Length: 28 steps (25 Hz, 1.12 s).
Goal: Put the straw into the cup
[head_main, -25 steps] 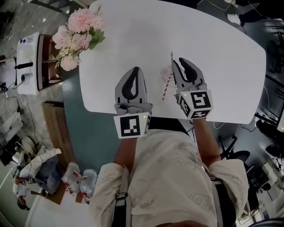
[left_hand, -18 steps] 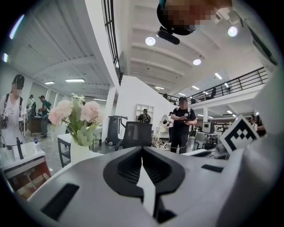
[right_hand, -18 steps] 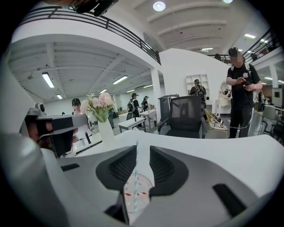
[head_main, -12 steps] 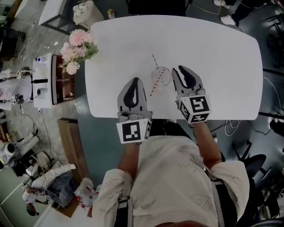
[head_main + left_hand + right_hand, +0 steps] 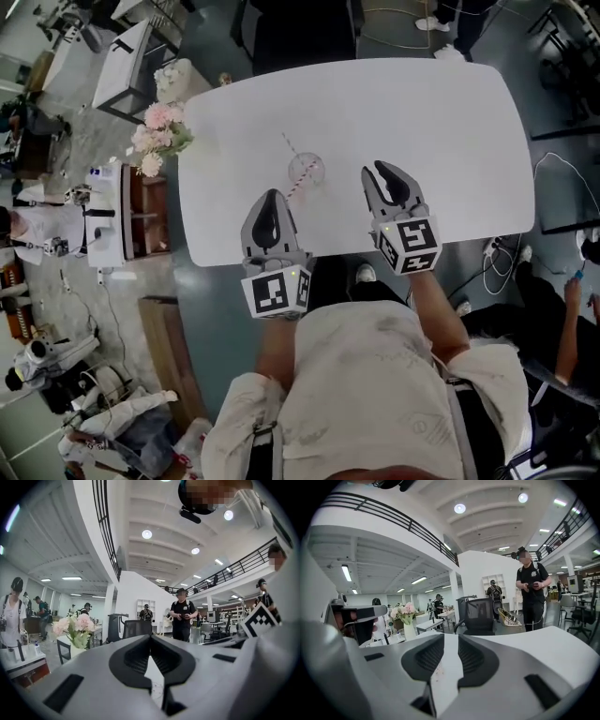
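In the head view a clear cup (image 5: 307, 170) stands on the white table (image 5: 422, 122), and a red-and-white striped straw (image 5: 289, 142) runs slanted through it. Below and left of the cup, my left gripper (image 5: 270, 195) sits near the table's front edge, shut on nothing. To the cup's right my right gripper (image 5: 376, 170) has its jaws a little apart and holds nothing. Neither gripper touches the cup or the straw. The left gripper view shows jaw tips (image 5: 150, 638) that meet. A narrow gap shows in the right gripper view between the jaws (image 5: 451, 641). Both gripper views miss the cup.
A bunch of pink flowers (image 5: 155, 141) stands on a side stand left of the table, also in the left gripper view (image 5: 75, 626). A dark chair (image 5: 476, 616) is at the far side. A person in black (image 5: 531, 592) stands beyond the table.
Both grippers have drawn back toward the table's front edge. The right gripper, close beside the straw a second ago, now stands apart from the cup. The head view shows more of the room.
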Each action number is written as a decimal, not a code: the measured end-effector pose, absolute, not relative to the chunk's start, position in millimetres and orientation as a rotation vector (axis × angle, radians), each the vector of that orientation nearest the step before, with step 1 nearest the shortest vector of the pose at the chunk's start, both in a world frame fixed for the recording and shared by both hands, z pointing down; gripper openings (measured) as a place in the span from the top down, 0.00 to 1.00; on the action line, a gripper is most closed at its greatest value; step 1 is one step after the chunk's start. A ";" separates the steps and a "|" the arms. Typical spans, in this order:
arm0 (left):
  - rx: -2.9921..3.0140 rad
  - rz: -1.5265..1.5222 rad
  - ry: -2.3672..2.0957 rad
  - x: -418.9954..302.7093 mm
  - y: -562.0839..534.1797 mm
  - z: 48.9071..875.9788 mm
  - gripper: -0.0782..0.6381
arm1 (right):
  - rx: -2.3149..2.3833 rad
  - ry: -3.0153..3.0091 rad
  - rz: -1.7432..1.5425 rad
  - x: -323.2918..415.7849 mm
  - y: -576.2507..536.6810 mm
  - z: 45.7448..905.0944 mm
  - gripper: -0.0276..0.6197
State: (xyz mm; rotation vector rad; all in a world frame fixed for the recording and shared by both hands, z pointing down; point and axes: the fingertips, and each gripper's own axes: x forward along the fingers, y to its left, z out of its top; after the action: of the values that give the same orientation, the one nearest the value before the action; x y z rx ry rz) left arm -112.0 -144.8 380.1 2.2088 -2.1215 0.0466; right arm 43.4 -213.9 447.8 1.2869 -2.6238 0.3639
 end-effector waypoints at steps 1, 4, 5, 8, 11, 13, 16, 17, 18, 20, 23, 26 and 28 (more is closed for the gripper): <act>2.215 0.032 -2.122 -105.2 -141.0 377.0 0.88 | 1.298 -2.627 0.350 52.7 -208.9 442.1 0.82; 2.244 0.007 -2.128 -88.8 -132.6 363.3 0.88 | 1.340 -2.642 0.298 76.8 -197.6 422.7 0.82; 2.259 -0.001 -2.131 -83.8 -129.8 358.3 0.88 | 1.359 -2.648 0.279 84.7 -194.2 415.2 0.82; 2.297 -0.034 -2.143 -69.5 -117.9 343.2 0.88 | 1.425 -2.667 0.212 109.4 -182.5 389.1 0.82; 2.328 -0.068 -2.154 -58.4 -105.5 331.5 0.88 | 1.496 -2.679 0.123 131.9 -170.8 362.4 0.82; 2.349 -0.077 -2.162 -51.6 -98.5 325.9 0.88 | 1.537 -2.679 0.064 145.3 -163.8 348.8 0.82; 2.380 -0.087 -2.172 -43.6 -89.3 318.5 0.88 | 1.592 -2.682 0.003 162.5 -154.1 332.7 0.82; 2.389 -0.091 -2.177 -42.1 -86.1 316.1 0.88 | 1.611 -2.683 -0.016 167.4 -150.8 327.9 0.82; 2.398 -0.093 -2.183 -41.3 -82.5 313.6 0.88 | 1.630 -2.682 -0.035 171.7 -147.2 323.6 0.82; 2.414 -0.095 -2.197 -41.3 -76.0 308.6 0.88 | 1.664 -2.677 -0.071 178.2 -140.8 316.3 0.82; 2.427 -0.109 -2.212 -42.8 -72.4 302.7 0.88 | 1.690 -2.675 -0.106 181.6 -136.9 309.3 0.82; 2.435 -0.126 -2.212 -41.9 -72.5 302.6 0.88 | 1.699 -2.677 -0.124 182.5 -135.7 307.9 0.83; 2.437 -0.133 -2.210 -39.4 -72.1 302.8 0.88 | 1.694 -2.679 -0.130 183.4 -134.5 307.9 0.84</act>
State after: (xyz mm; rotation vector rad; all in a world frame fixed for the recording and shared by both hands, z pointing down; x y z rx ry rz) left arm -39.4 -72.1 302.8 2.4371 -2.2099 -0.1331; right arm 183.4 -134.5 307.9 1.6942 -2.6792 -0.1296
